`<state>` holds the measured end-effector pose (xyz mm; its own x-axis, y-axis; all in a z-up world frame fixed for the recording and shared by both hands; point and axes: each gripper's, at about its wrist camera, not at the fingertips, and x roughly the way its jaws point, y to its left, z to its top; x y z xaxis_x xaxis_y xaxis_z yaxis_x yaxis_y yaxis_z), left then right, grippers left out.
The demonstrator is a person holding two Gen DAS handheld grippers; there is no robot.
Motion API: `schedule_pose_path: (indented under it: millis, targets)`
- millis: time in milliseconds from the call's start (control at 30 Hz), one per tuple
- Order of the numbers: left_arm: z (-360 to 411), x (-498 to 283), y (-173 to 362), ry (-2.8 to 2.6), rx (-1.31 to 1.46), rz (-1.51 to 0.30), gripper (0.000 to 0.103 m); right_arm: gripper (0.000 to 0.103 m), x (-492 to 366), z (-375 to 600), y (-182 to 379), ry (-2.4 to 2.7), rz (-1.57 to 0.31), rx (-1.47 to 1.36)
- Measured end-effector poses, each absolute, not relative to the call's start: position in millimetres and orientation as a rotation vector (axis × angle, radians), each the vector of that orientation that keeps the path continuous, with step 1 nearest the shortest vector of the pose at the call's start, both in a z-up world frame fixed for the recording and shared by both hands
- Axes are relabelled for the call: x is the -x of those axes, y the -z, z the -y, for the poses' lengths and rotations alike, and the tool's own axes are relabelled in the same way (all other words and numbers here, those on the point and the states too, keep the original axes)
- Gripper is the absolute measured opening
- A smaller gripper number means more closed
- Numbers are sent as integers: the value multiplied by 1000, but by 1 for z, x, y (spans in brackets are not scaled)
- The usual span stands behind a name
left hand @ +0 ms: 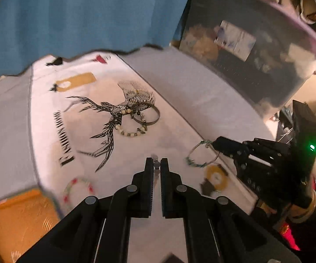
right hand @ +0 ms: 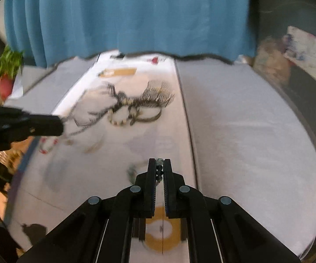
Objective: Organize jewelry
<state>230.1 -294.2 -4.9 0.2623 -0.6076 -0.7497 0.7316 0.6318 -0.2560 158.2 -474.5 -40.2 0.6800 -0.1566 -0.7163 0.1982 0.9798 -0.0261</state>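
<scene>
Jewelry lies on a white printed cloth [left hand: 87,114]. My left gripper [left hand: 157,161] is shut on a small dark beaded piece [left hand: 156,166] just above the cloth. My right gripper [right hand: 159,161] is shut on a thin wire bracelet with teal beads [left hand: 198,154], its dark beads showing between the fingers [right hand: 159,171]. In the left wrist view the right gripper [left hand: 215,142] holds the bracelet's far rim. A cream bead bracelet [left hand: 130,131] and a metal bangle [left hand: 146,114] lie further back. A red, white and green bead bracelet [left hand: 78,189] lies near left.
A clear plastic storage bin [left hand: 256,50] full of items stands at the right. A blue curtain [left hand: 81,11] hangs behind. An orange box [left hand: 15,217] is at the near left. A potted plant [right hand: 4,74] stands far left. Grey fabric [right hand: 245,120] covers the right.
</scene>
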Motion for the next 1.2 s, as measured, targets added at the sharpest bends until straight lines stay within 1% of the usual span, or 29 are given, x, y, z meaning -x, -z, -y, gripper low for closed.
schedule_pose_path:
  millis: [133, 333, 533, 900, 1200]
  targets:
    - [265, -200, -20, 881, -143, -900, 4, 6, -137, 462, 20, 217, -776, -17]
    - [219, -159, -35, 796, -128, -911, 4, 6, -94, 430, -5, 188, -748, -13]
    - [172, -120, -37, 694, -75, -959, 4, 6, -47, 384, -17, 133, -742, 11]
    - [84, -25, -46, 600, 1, -910, 4, 6, 30, 314, -30, 28, -737, 29]
    - [39, 12, -49, 543, 52, -866, 4, 6, 57, 278, -40, -37, -737, 60]
